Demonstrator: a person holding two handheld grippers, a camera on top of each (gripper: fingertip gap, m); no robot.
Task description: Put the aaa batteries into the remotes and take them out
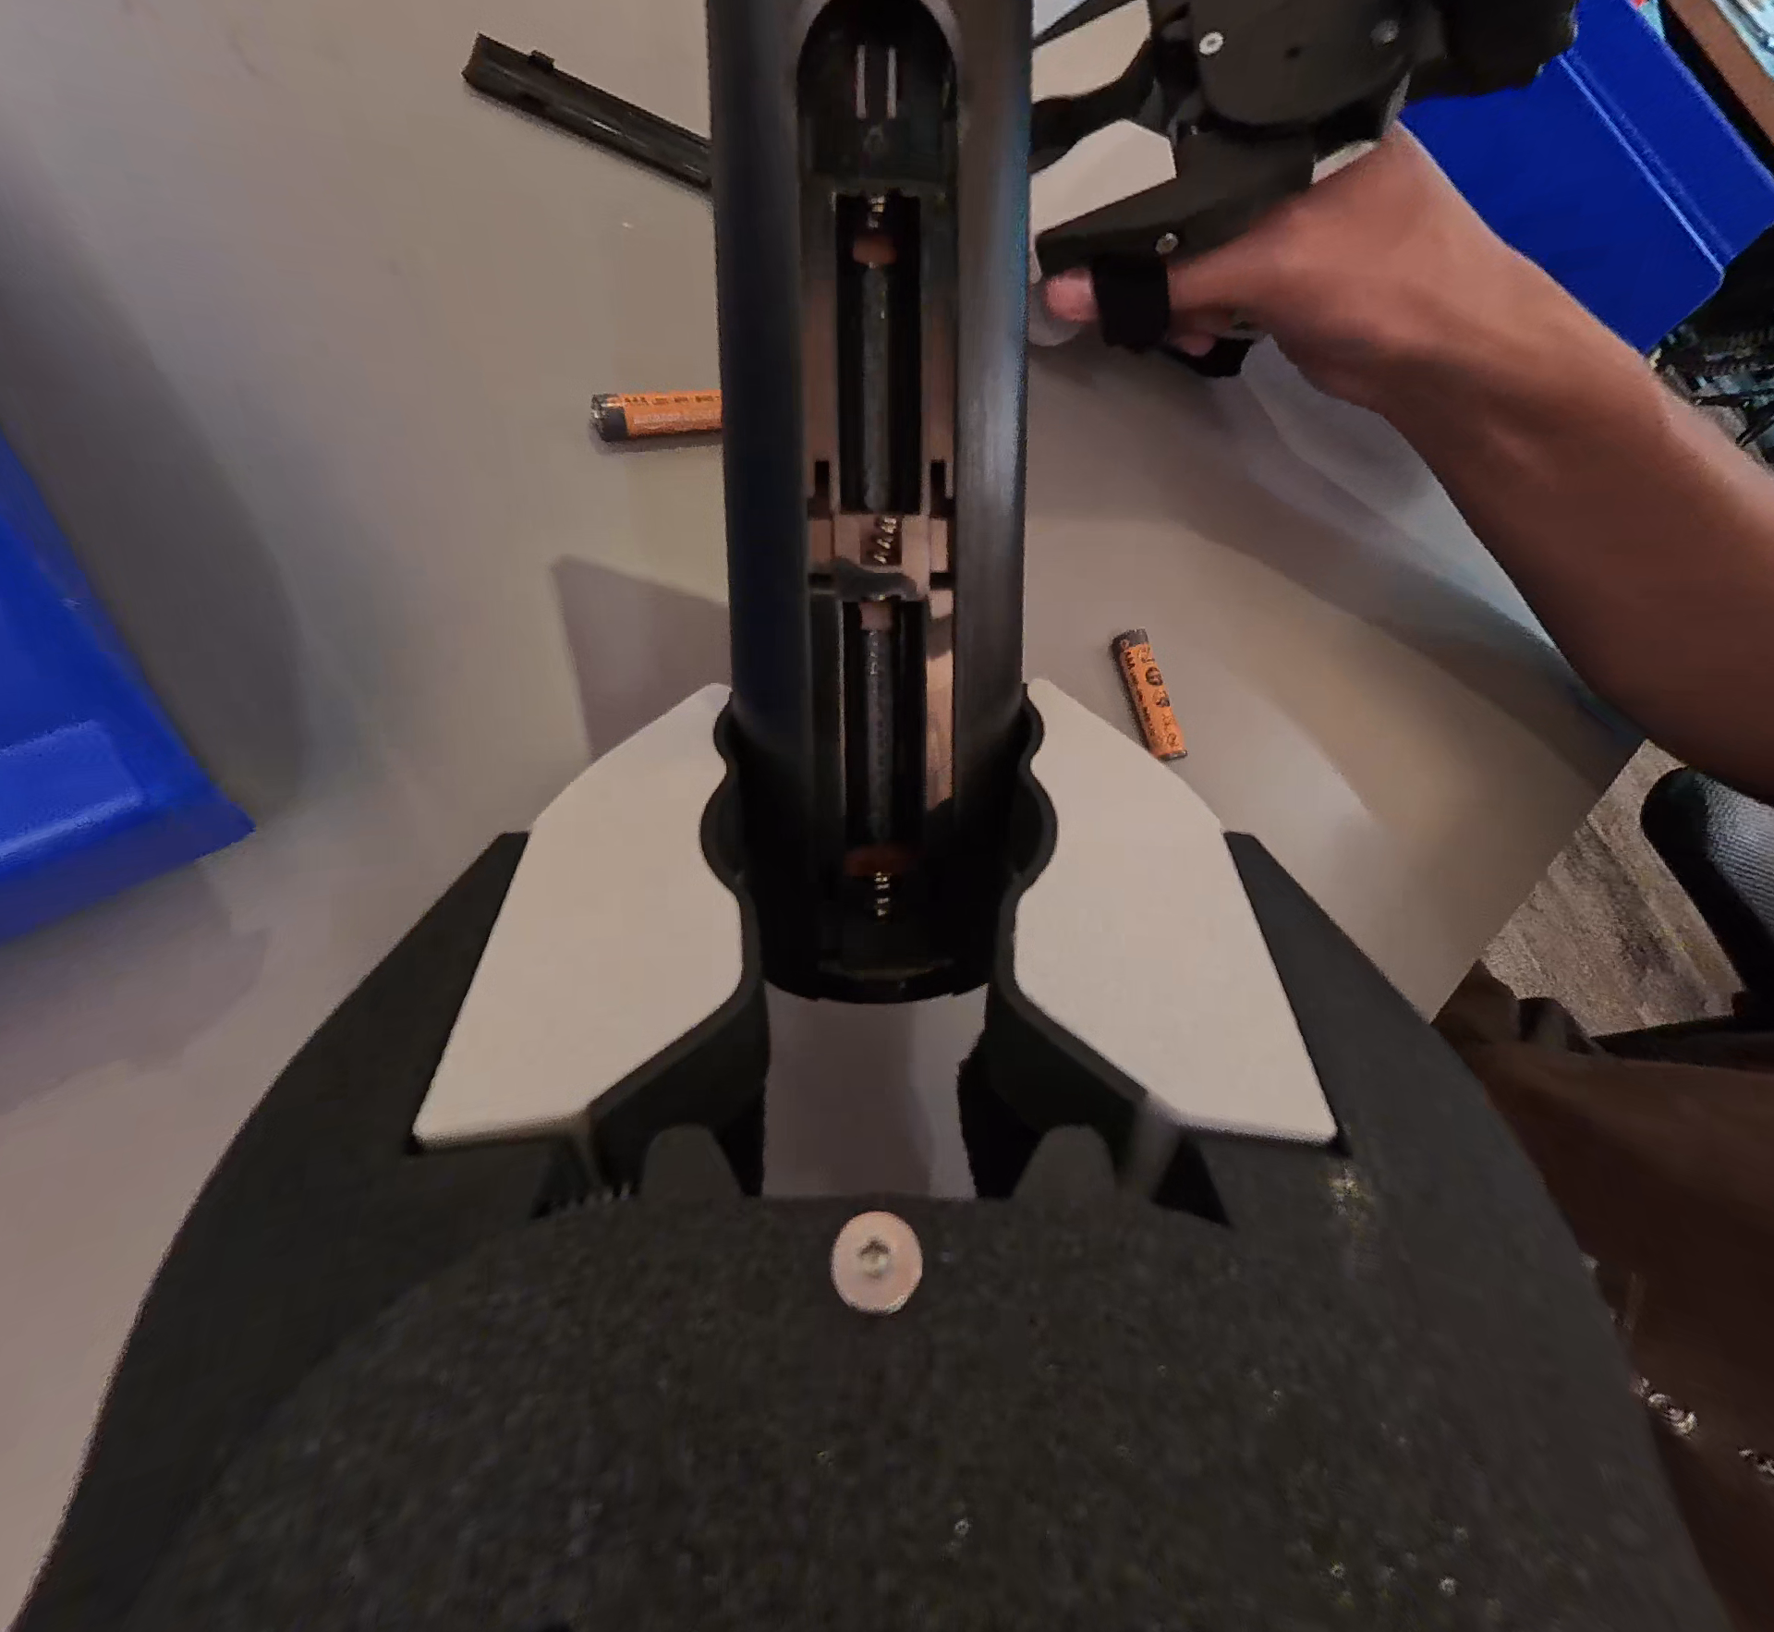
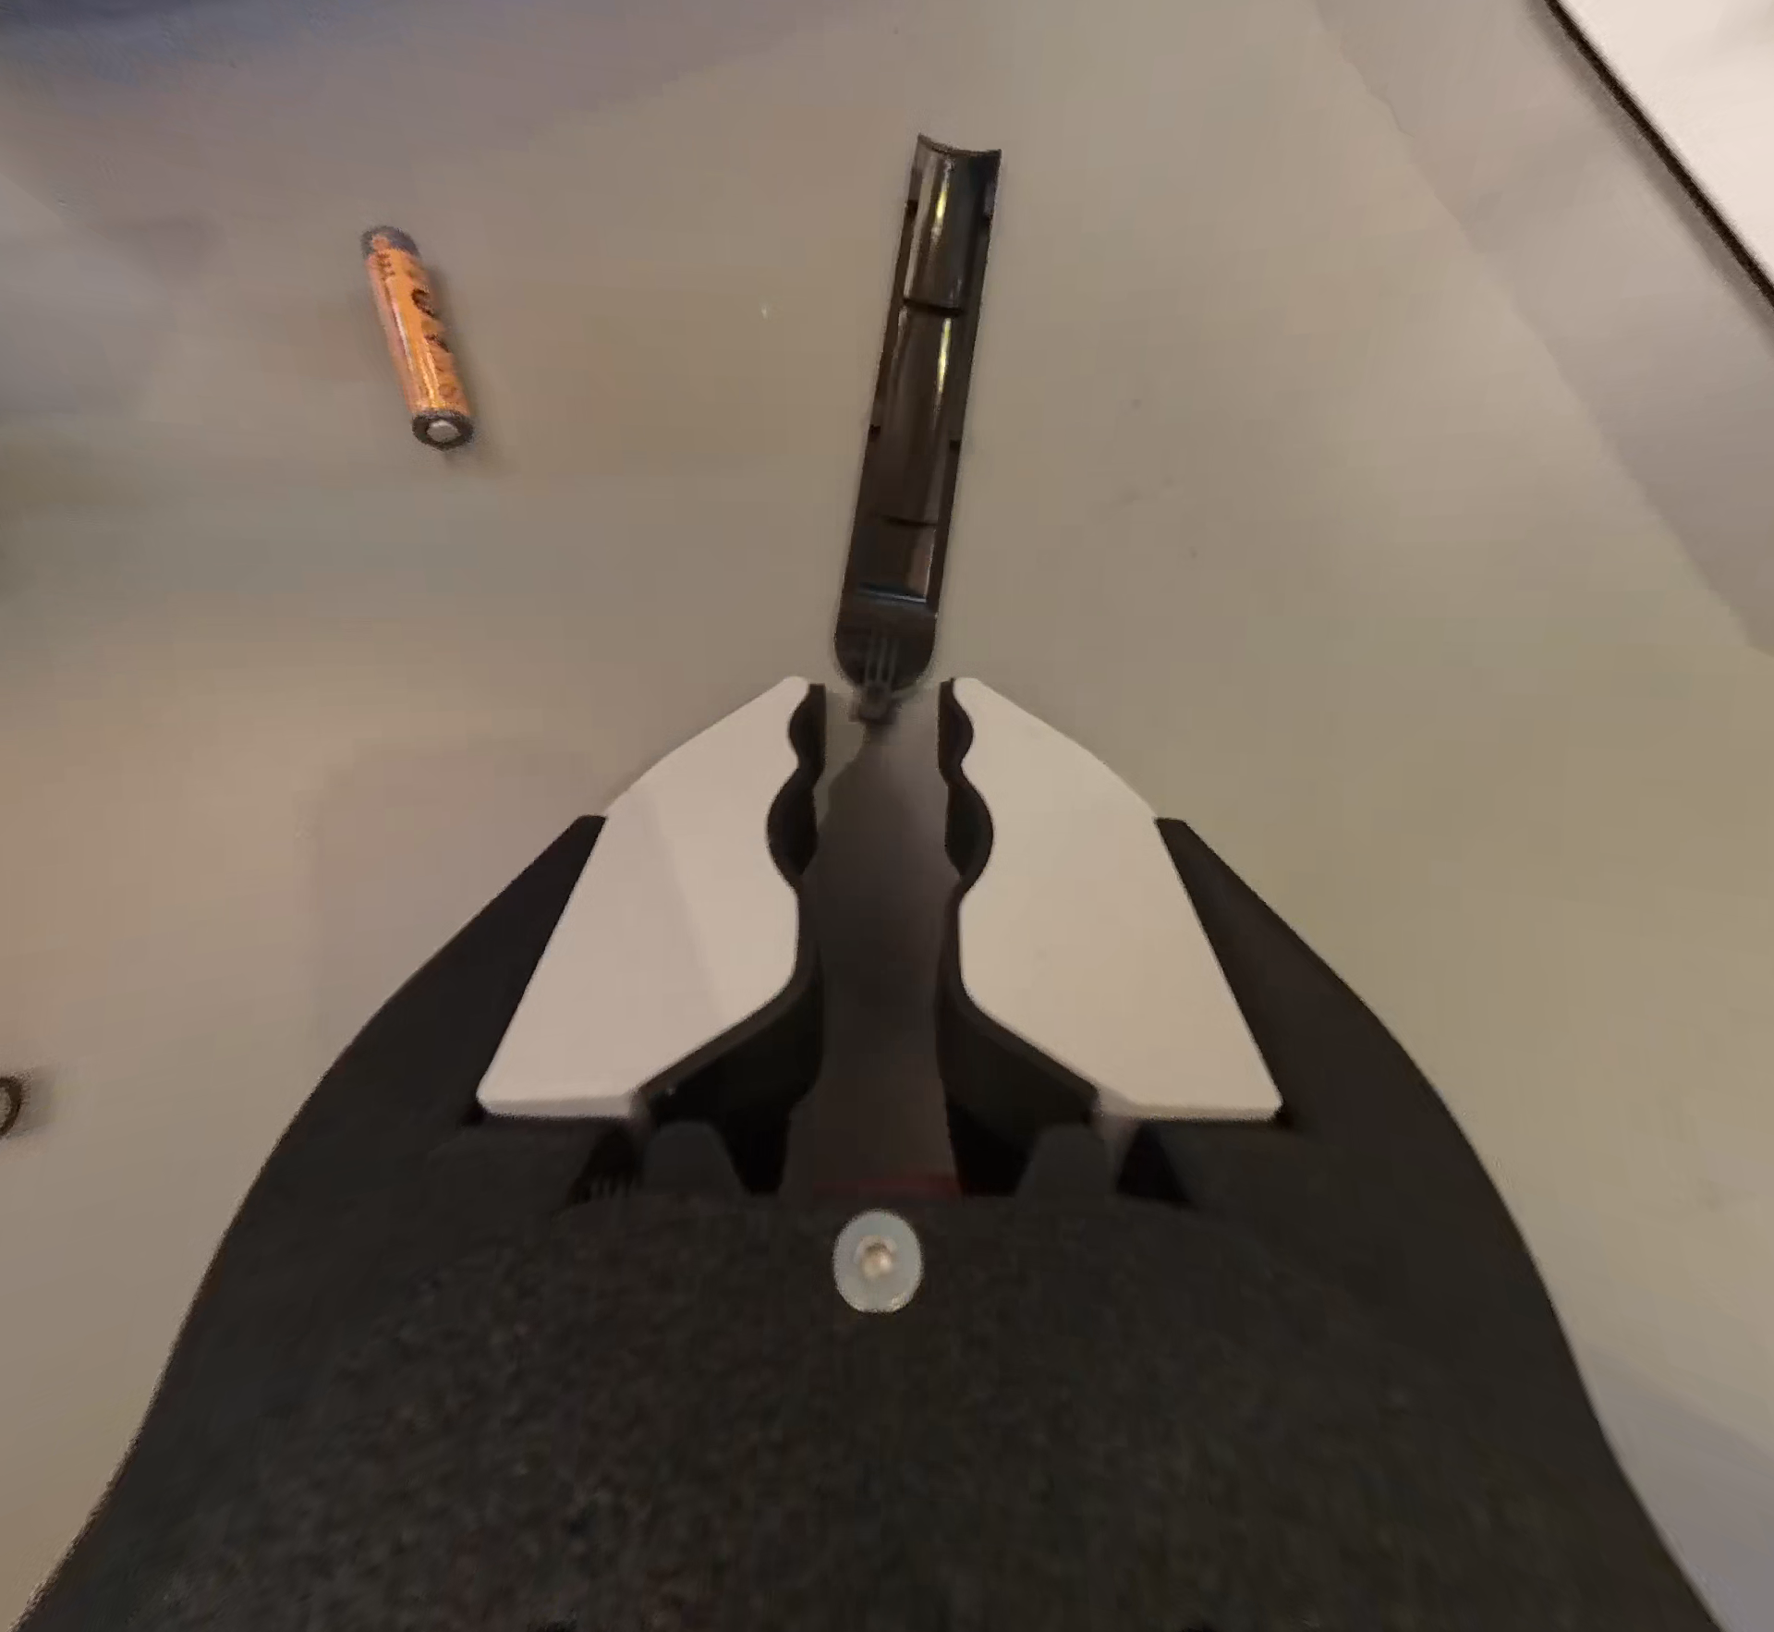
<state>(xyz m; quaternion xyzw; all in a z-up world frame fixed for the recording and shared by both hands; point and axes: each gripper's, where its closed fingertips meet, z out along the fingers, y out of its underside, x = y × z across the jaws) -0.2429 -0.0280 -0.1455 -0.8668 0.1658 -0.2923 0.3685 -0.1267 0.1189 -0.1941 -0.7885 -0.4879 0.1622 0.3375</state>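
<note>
My left gripper [image 1: 875, 703] is shut on the lower end of a black remote [image 1: 768, 338], held back-side up. Its battery compartment [image 1: 875, 530] is open, showing springs and dark bays with no orange battery body inside. Two orange AAA batteries lie on the grey table, one left of the remote [image 1: 658, 416] and one to its right [image 1: 1149, 695]. The black battery cover [image 1: 586, 109] lies beyond on the left. My right gripper [image 2: 878, 688] is open and empty, its tips at the near end of the cover [image 2: 917, 415]. One battery [image 2: 419, 338] lies to its left.
A blue bin [image 1: 77, 770] stands at the left, another [image 1: 1584, 175] at the far right. A person's hand and forearm [image 1: 1392, 357] hold the right gripper [image 1: 1066, 98]. A white flat object [image 2: 1690, 50] lies at the upper right. The table edge [image 1: 1536, 895] runs near a chair. Tip to tip, the grippers are about 20 cm apart. The black battery cover [image 1: 586, 109] is closer to my right gripper, around 10 cm from its tips; the left tips are 20 cm off.
</note>
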